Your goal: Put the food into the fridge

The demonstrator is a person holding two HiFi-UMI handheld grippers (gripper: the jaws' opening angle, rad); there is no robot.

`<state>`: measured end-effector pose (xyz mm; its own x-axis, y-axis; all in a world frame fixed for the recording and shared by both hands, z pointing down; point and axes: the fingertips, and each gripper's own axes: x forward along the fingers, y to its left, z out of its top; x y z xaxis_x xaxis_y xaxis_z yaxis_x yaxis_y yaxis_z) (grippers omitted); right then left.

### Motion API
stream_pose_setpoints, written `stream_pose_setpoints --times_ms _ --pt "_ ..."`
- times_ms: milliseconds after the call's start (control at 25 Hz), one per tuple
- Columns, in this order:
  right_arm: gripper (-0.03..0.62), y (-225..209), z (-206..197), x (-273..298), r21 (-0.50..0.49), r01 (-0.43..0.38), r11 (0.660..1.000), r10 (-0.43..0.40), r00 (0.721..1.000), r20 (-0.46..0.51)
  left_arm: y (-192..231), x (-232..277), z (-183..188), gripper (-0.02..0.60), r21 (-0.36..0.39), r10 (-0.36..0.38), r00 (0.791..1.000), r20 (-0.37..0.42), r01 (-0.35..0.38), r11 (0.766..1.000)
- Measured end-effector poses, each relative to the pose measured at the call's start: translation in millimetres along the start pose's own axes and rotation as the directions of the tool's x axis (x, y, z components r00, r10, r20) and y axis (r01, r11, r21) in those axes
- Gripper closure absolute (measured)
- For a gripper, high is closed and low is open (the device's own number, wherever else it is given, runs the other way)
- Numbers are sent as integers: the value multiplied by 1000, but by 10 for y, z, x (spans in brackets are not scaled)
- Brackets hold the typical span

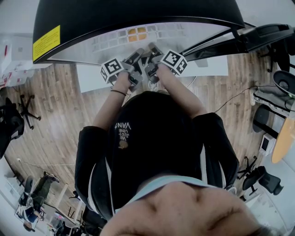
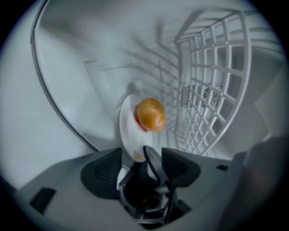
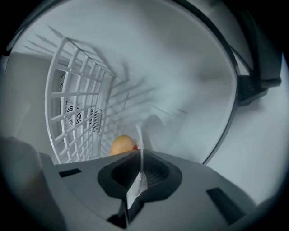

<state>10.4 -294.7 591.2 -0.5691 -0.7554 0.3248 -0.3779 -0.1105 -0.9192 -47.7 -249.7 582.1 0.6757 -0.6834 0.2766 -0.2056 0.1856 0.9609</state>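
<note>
A white plate (image 2: 128, 131) carries a golden bun with a red filling (image 2: 151, 114) and stands inside the white fridge. In the left gripper view my left gripper (image 2: 141, 164) is open; the plate's near rim sits between its dark pads (image 2: 101, 169), which stand apart from it. My right gripper (image 3: 139, 173) is shut on the plate's rim (image 3: 140, 149), seen edge-on, with the bun (image 3: 122, 145) just beyond to the left. From the head view both grippers (image 1: 133, 64) (image 1: 154, 64) reach side by side into the fridge opening; the plate is hidden there.
A white wire rack (image 2: 216, 90) (image 3: 76, 113) lines one side of the fridge, with a fan vent (image 2: 210, 95) behind it. The fridge's black top (image 1: 138, 14) bears a yellow label (image 1: 46, 42). Wooden floor and office chairs (image 1: 265, 177) surround the person.
</note>
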Motion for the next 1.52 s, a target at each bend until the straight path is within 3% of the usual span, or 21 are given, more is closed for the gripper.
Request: stream_pose_setpoints --times_ms 920,1080,1520 --pt "568 12 -44 -18 -85 26 996 -29 999 -34 -27 28 105 328 -18 -27 999 32 28 999" --pt "487 75 -62 -13 -97 3 995 -7 999 -46 -30 43 143 328 -19 -30 999 39 30 999" --pt "430 91 -83 -70 -151 1 989 -12 998 -68 -32 33 161 328 -8 -15 999 45 15 1000"
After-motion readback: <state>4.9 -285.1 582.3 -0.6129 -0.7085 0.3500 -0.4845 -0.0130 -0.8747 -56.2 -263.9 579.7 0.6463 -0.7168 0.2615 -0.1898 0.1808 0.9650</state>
